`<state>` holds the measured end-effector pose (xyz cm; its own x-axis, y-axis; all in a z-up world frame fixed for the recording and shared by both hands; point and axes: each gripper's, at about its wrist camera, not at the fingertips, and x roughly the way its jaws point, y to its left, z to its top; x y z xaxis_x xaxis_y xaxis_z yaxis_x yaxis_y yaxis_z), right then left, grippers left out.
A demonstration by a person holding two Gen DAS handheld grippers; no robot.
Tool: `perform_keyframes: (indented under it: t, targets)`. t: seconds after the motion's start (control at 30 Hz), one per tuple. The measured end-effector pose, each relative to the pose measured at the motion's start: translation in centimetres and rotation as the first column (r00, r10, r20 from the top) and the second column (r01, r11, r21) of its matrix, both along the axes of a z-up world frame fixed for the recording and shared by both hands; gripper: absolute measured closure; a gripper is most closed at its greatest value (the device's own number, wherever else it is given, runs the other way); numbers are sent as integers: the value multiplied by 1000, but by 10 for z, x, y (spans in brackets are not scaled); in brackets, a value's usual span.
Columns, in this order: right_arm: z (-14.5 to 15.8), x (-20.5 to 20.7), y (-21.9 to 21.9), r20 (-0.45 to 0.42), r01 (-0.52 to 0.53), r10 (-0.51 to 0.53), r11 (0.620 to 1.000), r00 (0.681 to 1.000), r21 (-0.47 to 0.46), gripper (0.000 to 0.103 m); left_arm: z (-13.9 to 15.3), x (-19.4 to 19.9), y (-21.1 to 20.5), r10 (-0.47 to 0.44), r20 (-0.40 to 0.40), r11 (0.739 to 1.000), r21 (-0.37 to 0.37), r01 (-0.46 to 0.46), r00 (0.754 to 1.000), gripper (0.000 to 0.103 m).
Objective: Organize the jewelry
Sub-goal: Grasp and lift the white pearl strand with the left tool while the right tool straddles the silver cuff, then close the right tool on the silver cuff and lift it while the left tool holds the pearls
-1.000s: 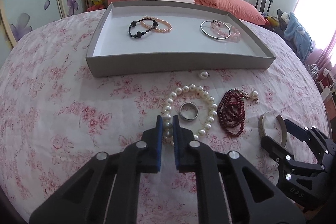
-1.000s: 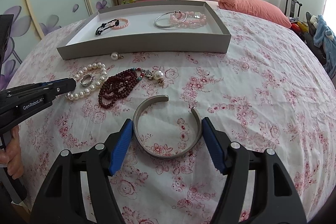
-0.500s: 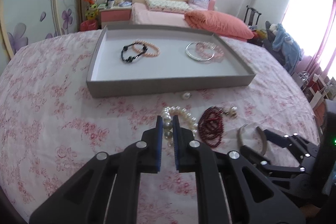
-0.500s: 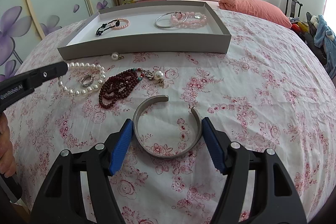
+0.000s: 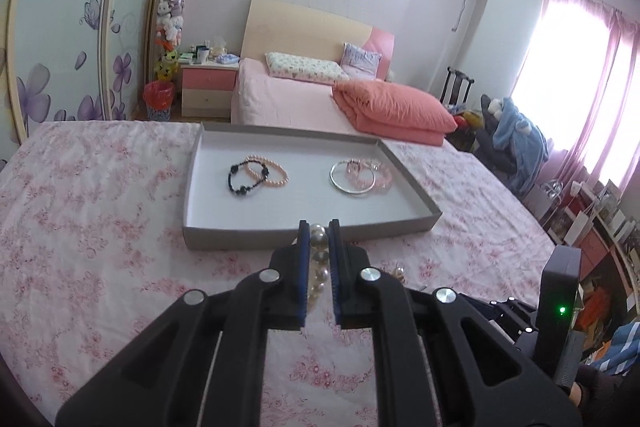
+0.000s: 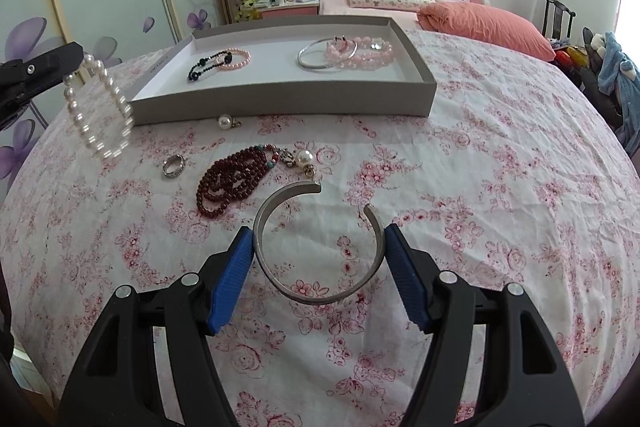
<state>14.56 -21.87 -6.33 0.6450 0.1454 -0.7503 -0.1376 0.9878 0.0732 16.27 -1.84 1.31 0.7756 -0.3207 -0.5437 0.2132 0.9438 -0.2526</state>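
Floral cloth covers the desk [image 6: 500, 187], bedroom behind. My left fingers [image 5: 319, 259] are pinched narrow on the pearl bracelet [image 6: 98, 107]; in the right view it hangs off their tips as a loop, clear of the cloth, left of the tray's [image 6: 288, 103] near left corner. In the left view the tray [image 5: 312, 231] sits straight ahead past the tips, its long side across my line, so I judge the coming move is forward and over the near wall, then release. Left hand is nearer the tray.

My right fingers [image 6: 320, 267] stand wide around the open cuff [image 6: 316, 247], which lies flat on the cloth with its gap facing away toward the tray. Blue pads [image 6: 234, 279] sit just outside both arms of the cuff; left pad looks touching or nearly so, right pad close, and I can't tell if either presses. Not lifted.

Outward on the cloth: dark red beads [image 6: 230, 183] just beyond the cuff to the left, ring [image 6: 173, 166] left of the beads, a pearl charm [image 6: 305, 158] at the bead end, a loose pearl [image 6: 225, 122] by the tray wall. Inside the tray: black bracelet [image 6: 206, 65] overlapping a pink bracelet [image 6: 236, 59] on the left, silver bangle [image 6: 326, 53] with pale pink beads [image 6: 368, 53] on the right. Middle of the tray floor is bare, likely a drop spot.
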Motion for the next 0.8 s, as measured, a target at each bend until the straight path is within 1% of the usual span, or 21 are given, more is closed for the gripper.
perform_keyframes:
  t: [0.2, 0.47, 0.67, 0.8]
  targets:
    - [11, -4, 1, 50, -9, 9, 1000, 999, 9, 36, 7, -8, 12, 21, 15, 999, -25, -20, 1000, 93]
    - [33, -11, 2, 145, -20, 18, 1000, 989, 12, 36, 8, -21, 21, 38, 26, 999, -31, -37, 999, 93]
    - [49, -17, 4, 234, -24, 23, 1000, 972, 2, 36, 12, -27, 26, 48, 37, 998, -38, -46, 998, 93]
    - [61, -21, 5, 302, -24, 23, 1000, 953, 0, 36, 18, -32, 27, 54, 53, 998, -40, -51, 997, 93]
